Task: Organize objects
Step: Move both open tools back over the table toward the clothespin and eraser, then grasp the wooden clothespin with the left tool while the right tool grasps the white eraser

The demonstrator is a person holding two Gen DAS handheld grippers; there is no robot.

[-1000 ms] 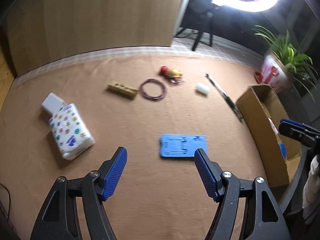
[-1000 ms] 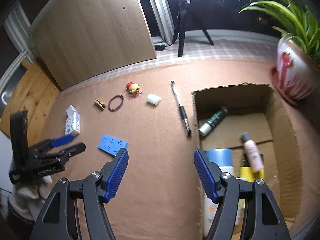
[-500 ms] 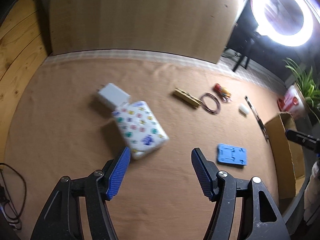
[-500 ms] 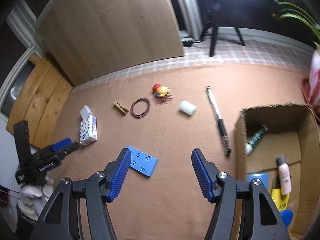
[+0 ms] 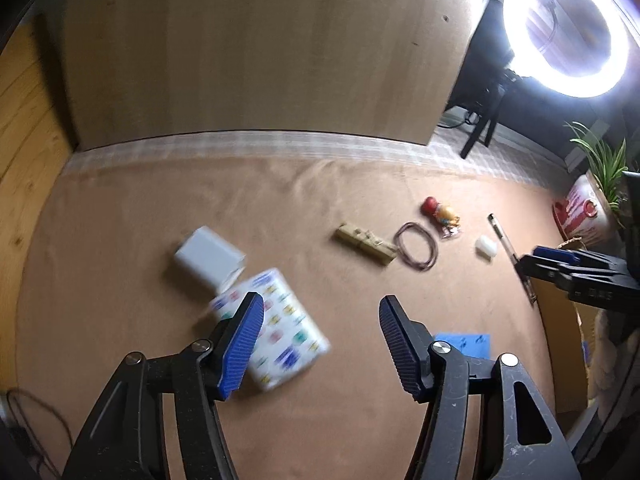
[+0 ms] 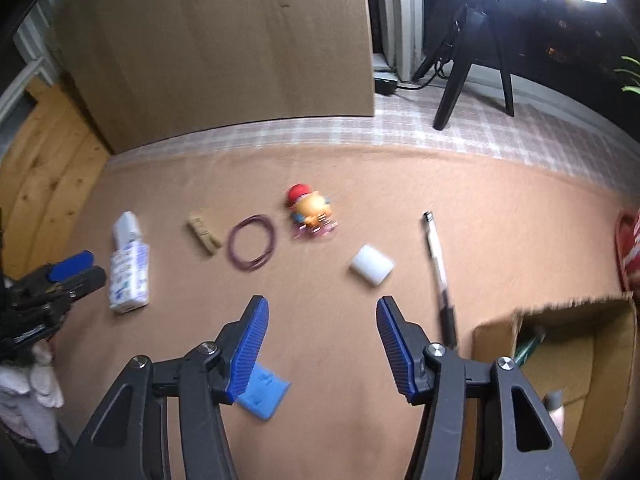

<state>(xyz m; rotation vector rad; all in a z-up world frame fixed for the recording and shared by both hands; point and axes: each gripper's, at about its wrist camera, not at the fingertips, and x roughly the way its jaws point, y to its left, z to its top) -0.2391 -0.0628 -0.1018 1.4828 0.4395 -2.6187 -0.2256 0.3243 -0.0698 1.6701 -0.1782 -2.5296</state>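
Observation:
My left gripper (image 5: pixel 320 312) is open and empty above a patterned tissue pack (image 5: pixel 280 332), which lies partly behind its left finger. A white box (image 5: pixel 208 258) touches the pack's far end. My right gripper (image 6: pixel 318 312) is open and empty over the brown mat, a blue flat stand (image 6: pixel 262 398) under its left finger. Beyond lie a white block (image 6: pixel 372 268), a pen (image 6: pixel 438 264), a red-capped toy (image 6: pixel 310 210), a purple band loop (image 6: pixel 252 248) and a wooden clip (image 6: pixel 204 236). The cardboard box (image 6: pixel 556 344) is at the right.
A wooden board (image 5: pixel 260 52) leans behind the mat. A ring light (image 5: pixel 564 28) on a tripod and a potted plant (image 5: pixel 592 196) stand at the far right. A cable (image 5: pixel 24 420) lies at the left near edge.
Both grippers moved forward and lower toward the mat. The tissue pack now sits right under the left gripper. The right gripper swung left, away from the cardboard box.

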